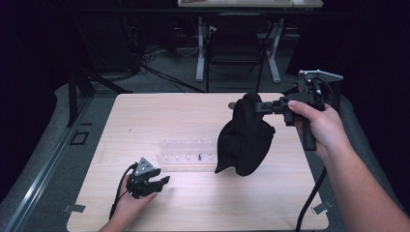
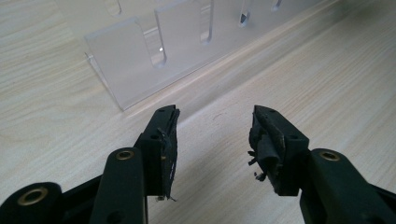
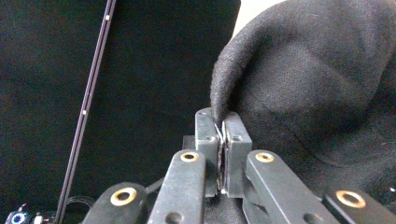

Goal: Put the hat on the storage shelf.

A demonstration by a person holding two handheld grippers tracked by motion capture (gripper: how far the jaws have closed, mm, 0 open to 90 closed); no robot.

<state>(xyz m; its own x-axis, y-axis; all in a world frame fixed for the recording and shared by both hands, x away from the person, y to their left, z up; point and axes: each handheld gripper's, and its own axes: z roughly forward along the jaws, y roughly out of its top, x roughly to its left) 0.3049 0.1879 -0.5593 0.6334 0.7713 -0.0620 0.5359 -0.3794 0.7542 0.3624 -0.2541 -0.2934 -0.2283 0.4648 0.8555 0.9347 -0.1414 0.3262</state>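
A black cloth (image 1: 244, 137) hangs right of centre in the high view, lifted by its top edge so that its lower end just reaches the wooden table (image 1: 145, 116). The right gripper (image 1: 257, 107) is pressed together on a fold of that edge; in the right gripper view the jaws meet with the cloth (image 3: 303, 84) pinched between them and bulging to the upper right. No writing or label can be read on the cloth or the tools.

Just left of the cloth, at the middle of the table, lies a clear plastic rack (image 1: 186, 153) with slots; the cloth's lower end hides its right end. In the left gripper view the rack (image 2: 154, 60) sits in the upper left, close ahead of the jaws.

The left gripper (image 1: 157, 182) rests low at the lower left of the table, its jaws spread with nothing between them, bare wood showing in the gap.

Bare table shows along the near edge and upper left.
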